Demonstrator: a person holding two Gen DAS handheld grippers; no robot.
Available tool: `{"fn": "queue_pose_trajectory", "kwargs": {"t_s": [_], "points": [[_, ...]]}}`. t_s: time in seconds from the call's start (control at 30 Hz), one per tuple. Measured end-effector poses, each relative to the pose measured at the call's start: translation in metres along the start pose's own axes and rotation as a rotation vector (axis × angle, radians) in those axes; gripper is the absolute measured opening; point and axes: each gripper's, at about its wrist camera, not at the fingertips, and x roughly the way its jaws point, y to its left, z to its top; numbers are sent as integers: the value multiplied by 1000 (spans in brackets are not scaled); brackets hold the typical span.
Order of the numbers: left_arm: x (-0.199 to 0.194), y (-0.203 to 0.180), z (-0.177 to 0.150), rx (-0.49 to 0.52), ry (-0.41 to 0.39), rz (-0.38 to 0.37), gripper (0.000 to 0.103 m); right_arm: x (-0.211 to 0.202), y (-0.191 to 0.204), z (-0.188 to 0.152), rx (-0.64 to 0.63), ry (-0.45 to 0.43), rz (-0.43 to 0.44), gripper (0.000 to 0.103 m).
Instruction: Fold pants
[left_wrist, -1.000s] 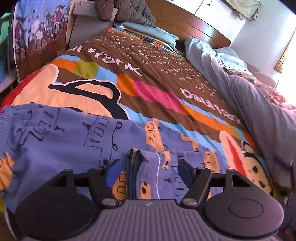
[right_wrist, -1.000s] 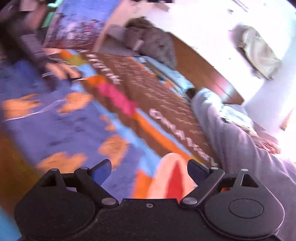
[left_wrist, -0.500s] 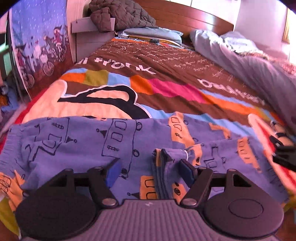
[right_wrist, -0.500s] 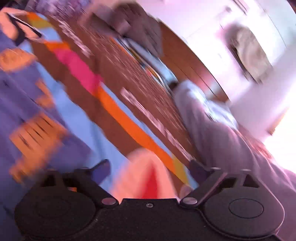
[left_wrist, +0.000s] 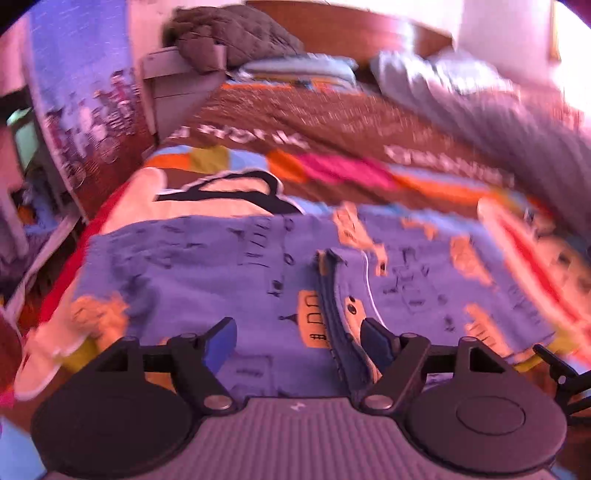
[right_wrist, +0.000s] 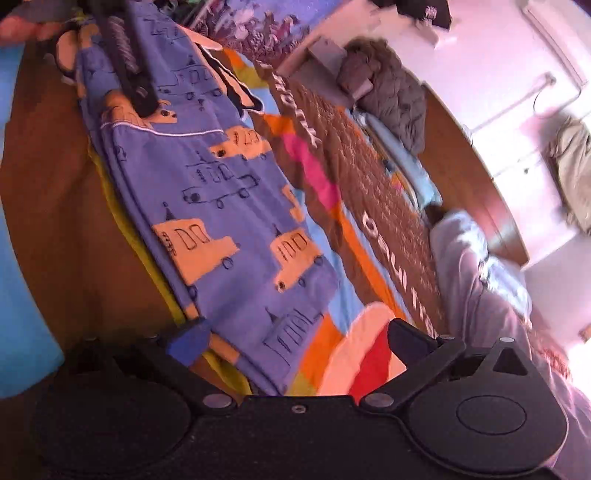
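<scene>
I am working over a bed (left_wrist: 332, 122) covered by a bright patchwork bedspread (left_wrist: 343, 170) in brown, pink, orange and pale blue, with white lettering across the brown band. A wooden headboard (left_wrist: 354, 26) runs along the far end under a pale wall. At that end a dark quilted jacket (left_wrist: 236, 40) lies heaped on a grey ledge, with a light-blue pillow (left_wrist: 299, 68) just beside it. A grey blanket (right_wrist: 476, 266) is bunched along the bed's far side, and a patterned cloth (left_wrist: 77, 110) hangs at the other side.

The pants (left_wrist: 229, 266), purple-blue with orange buses and black line drawings, lie spread flat across the near part of the bed. A folded ridge of the pants stands up near the middle.

My left tongs (left_wrist: 299, 343) sit low over the pants with the jaws opening; the ridge runs up just beside the right-hand finger, but I see no pad pressing on it, so they hold nothing. My right tongs (right_wrist: 299, 339) hover at the pants' other end, jaws opening wide, with the cloth's edge showing between the fingers and nothing gripped. In the right wrist view the left tongs' dark frame crosses the far end of the pants. The left wrist view is blurred, so finer detail escapes me.
</scene>
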Motion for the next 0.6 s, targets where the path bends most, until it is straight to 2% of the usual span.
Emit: {"fn": "queue_pose_trajectory", "kwargs": {"t_s": [0.1, 0.2, 0.33, 0.4, 0.47, 0.53, 0.6], "points": [[-26, 26, -11, -118, -56, -9, 81, -20, -12, 14, 91, -88, -24, 102], [-42, 54, -23, -193, -102, -11, 83, -27, -10, 33, 179, -133, 15, 102], [-41, 100, -31, -355, -140, -78, 83, -19, 9, 62, 245, -166, 62, 102], [-37, 123, -33, -441, -141, -88, 83, -11, 24, 78, 218, -162, 32, 102], [-32, 139, -32, -490, -136, -62, 83, 1, 32, 89, 194, -143, 5, 102], [-25, 151, -29, -534, -110, -26, 82, 17, 34, 94, 209, -124, 8, 102], [-19, 159, -30, -560, -91, -41, 82, 24, 35, 95, 239, -106, 32, 102]]}}
